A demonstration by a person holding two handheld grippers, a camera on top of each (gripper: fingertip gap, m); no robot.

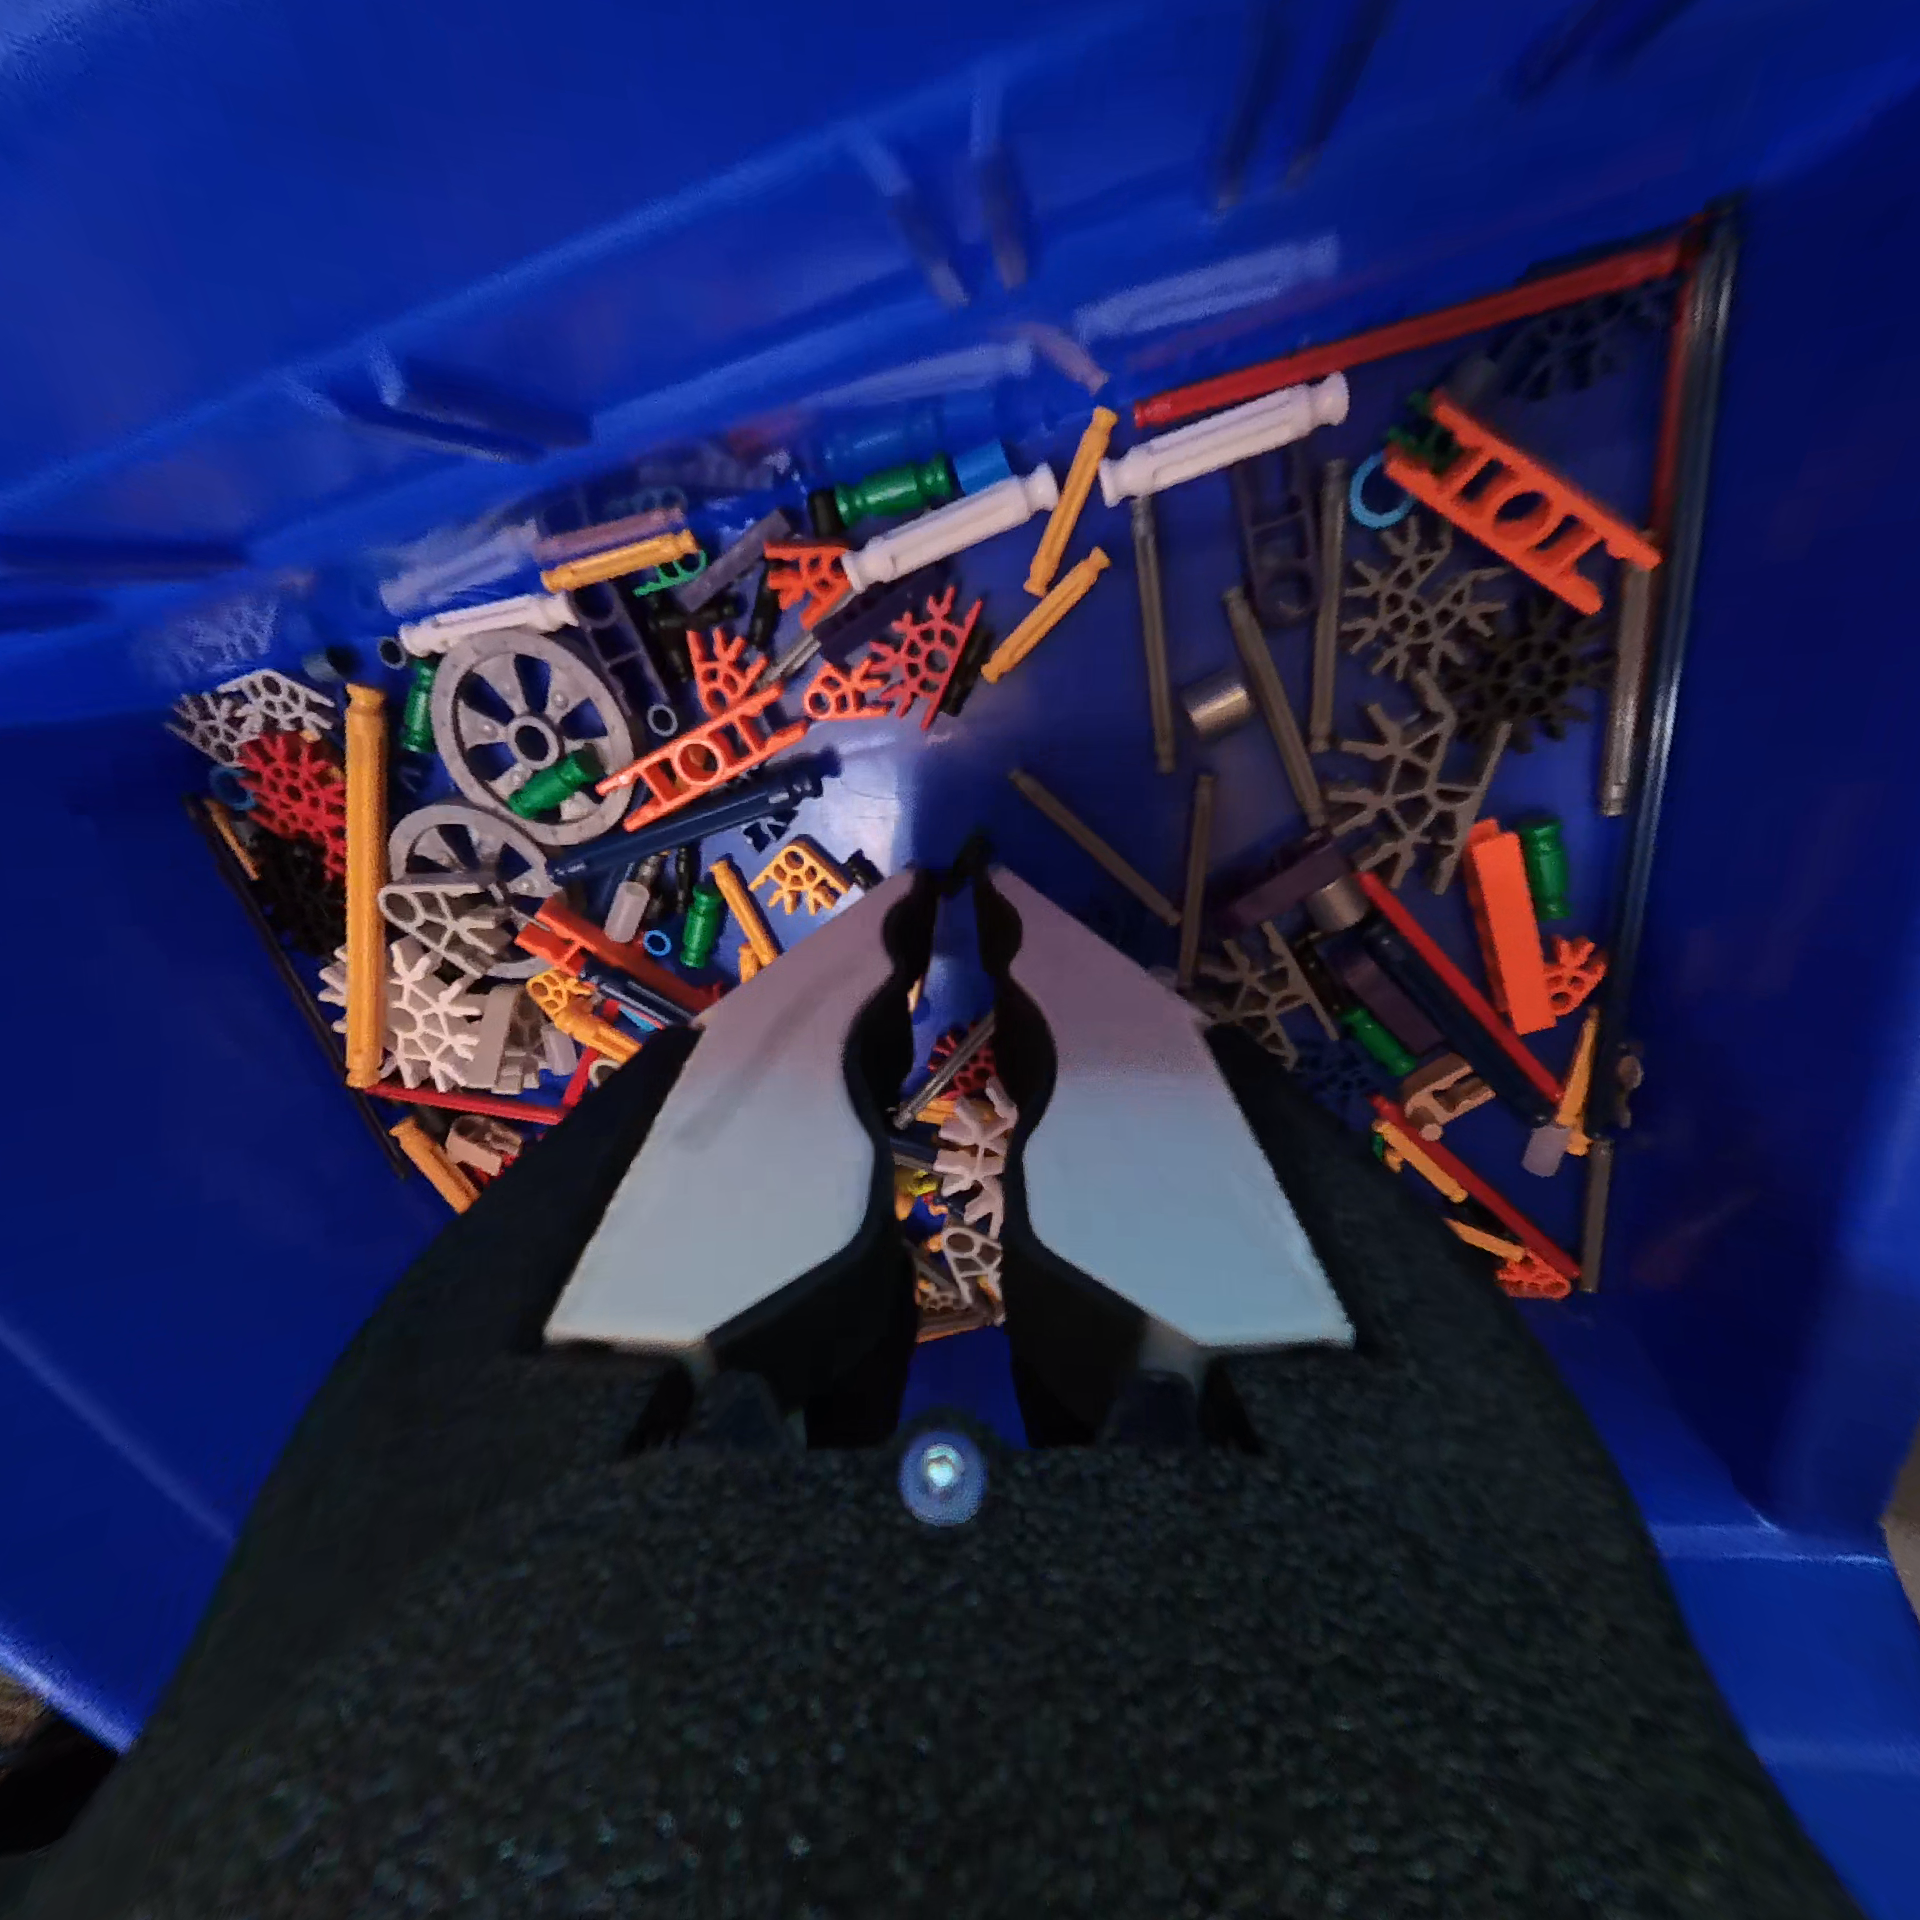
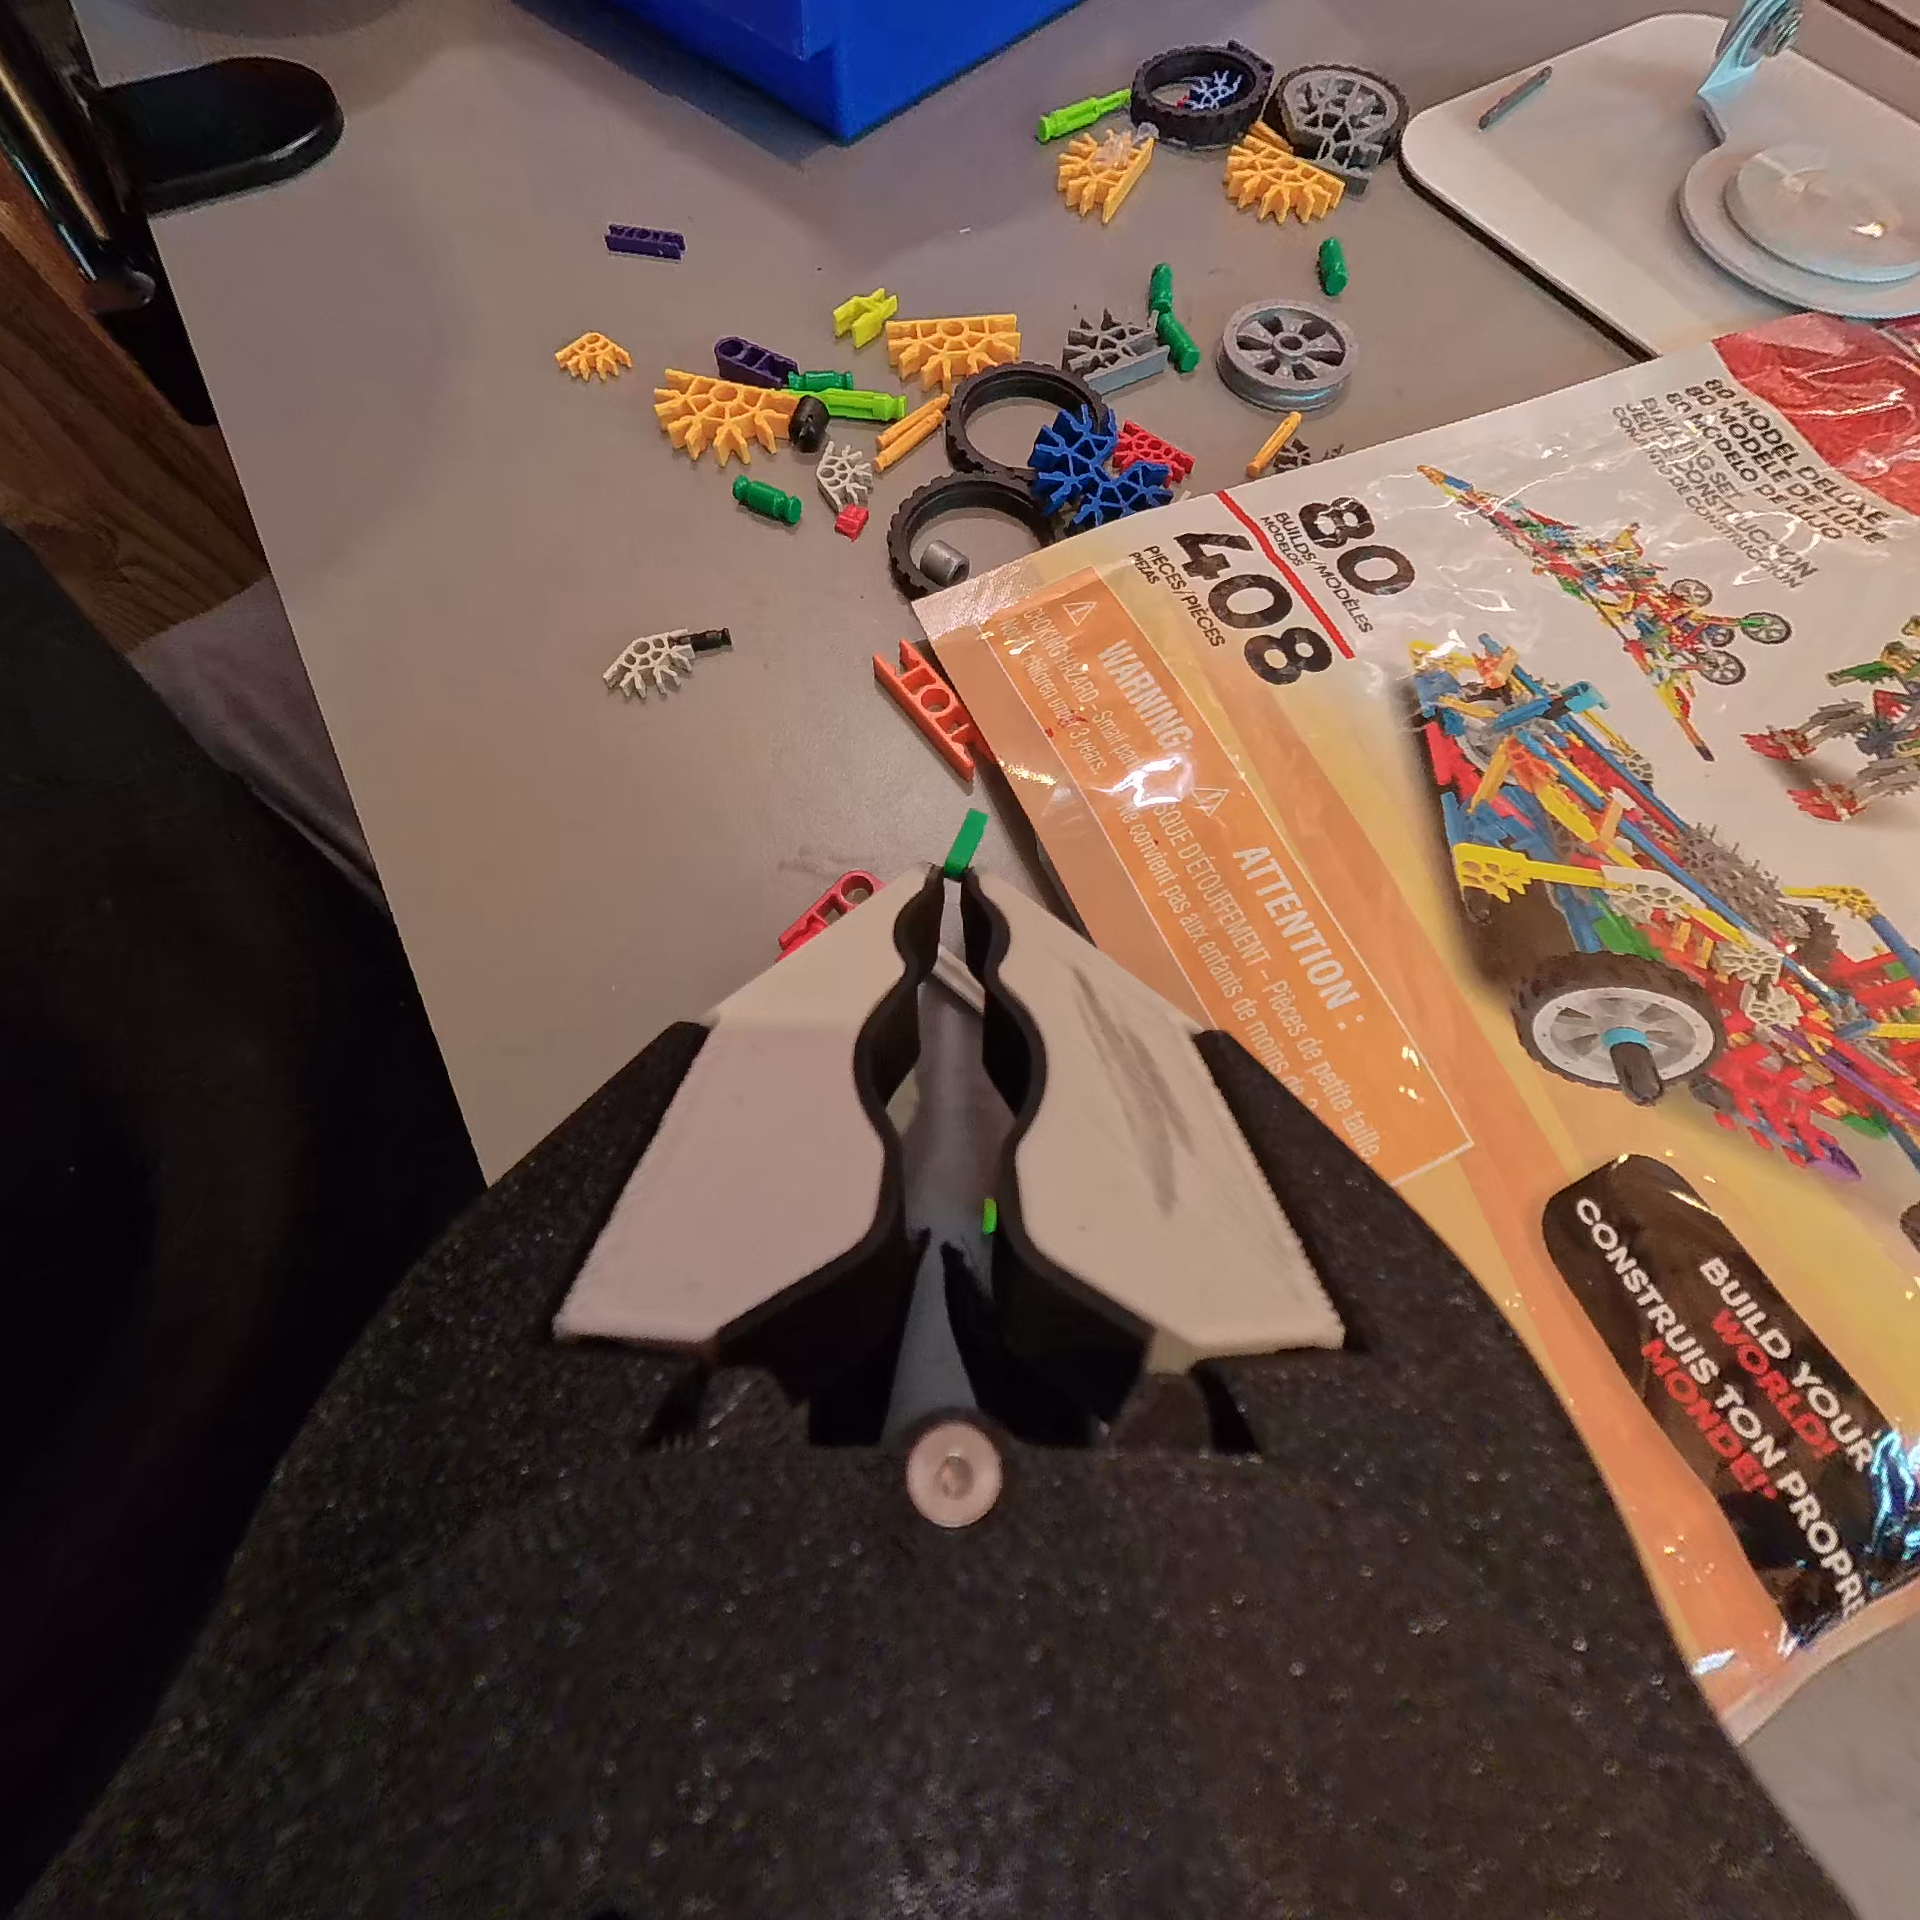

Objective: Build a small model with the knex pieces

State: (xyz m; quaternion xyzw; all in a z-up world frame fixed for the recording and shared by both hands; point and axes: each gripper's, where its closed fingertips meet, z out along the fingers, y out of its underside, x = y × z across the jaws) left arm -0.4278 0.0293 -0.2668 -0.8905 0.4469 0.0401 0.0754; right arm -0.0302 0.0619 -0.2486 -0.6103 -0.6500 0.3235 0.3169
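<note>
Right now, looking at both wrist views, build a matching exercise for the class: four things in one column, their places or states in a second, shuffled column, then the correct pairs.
Things
1. left tool
2. right tool
3. grey spoked wheel
4. printed plastic bag

Places or states
A. lying flat on the grey table, to the right of the right tool
B. inside the blue bin, above loose building pieces
C. shut on a small green piece
D. lying flat on the table beyond the bag

Pairs: 1-B, 2-C, 3-D, 4-A
</note>
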